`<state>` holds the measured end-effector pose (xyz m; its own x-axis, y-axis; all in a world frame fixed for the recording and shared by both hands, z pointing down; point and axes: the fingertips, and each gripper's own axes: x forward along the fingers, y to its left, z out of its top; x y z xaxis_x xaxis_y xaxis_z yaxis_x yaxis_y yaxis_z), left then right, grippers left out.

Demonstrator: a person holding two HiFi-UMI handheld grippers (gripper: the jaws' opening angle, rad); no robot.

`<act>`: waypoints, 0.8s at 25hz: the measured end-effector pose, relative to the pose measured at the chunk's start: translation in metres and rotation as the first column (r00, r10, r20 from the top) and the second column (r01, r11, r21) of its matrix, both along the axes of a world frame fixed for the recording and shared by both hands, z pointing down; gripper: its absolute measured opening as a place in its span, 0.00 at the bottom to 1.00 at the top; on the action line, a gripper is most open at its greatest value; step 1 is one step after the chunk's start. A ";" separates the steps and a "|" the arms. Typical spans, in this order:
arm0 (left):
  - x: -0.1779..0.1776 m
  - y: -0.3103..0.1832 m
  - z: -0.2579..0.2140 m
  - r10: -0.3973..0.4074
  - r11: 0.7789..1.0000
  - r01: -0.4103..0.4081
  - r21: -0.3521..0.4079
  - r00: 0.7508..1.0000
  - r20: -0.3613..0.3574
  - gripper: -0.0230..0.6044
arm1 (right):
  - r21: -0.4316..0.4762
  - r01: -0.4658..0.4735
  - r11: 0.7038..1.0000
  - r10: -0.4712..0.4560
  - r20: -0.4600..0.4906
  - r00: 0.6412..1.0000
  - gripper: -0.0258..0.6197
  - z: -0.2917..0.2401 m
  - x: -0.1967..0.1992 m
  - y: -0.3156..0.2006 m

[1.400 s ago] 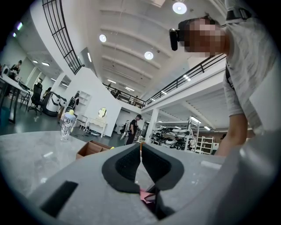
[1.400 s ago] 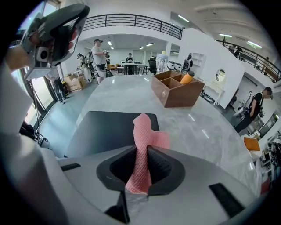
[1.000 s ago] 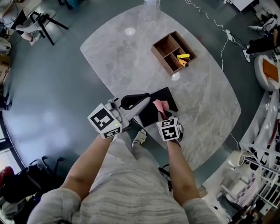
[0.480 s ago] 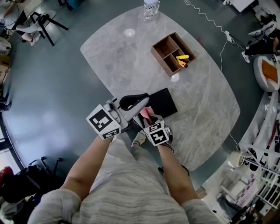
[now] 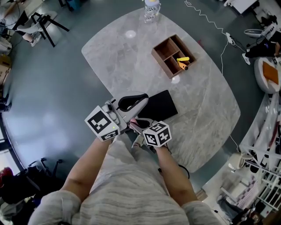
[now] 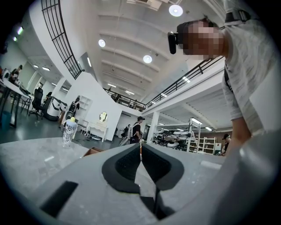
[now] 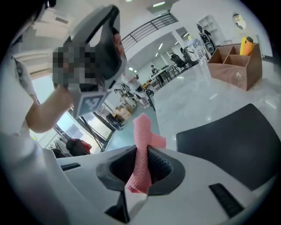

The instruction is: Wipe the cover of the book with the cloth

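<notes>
A black book [image 5: 160, 104] lies flat near the front edge of the marble table [image 5: 131, 66]. My left gripper [image 5: 144, 99] is shut with nothing between its jaws, its tips at the book's left corner; in the left gripper view the shut left gripper [image 6: 140, 148] hides the book. My right gripper [image 5: 138, 125] is shut on a pink cloth [image 5: 135, 123] and sits off the book's near-left edge, close under the left gripper. The right gripper view shows the right gripper [image 7: 141, 151], the cloth [image 7: 143, 149] pinched upright, and the book [image 7: 228, 138] to the right.
A wooden compartment box [image 5: 172, 53] holding a yellow and orange item [image 5: 182, 61] stands behind the book. A bottle [image 5: 150, 9] is at the table's far edge. A cable [image 5: 210, 19] trails at the far right. A shoe [image 5: 139, 139] shows below the table edge.
My right gripper has carried the pink cloth left and toward me, from over the book to off its near-left edge. The left gripper has barely moved.
</notes>
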<state>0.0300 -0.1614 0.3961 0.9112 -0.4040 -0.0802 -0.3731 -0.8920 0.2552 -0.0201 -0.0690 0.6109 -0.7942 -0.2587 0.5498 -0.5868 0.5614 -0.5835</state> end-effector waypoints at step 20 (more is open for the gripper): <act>-0.017 -0.015 -0.003 -0.014 1.000 0.014 0.001 1.000 0.017 0.08 | 0.250 -0.215 0.944 0.319 -0.528 0.787 0.13 0.025 0.193 -0.114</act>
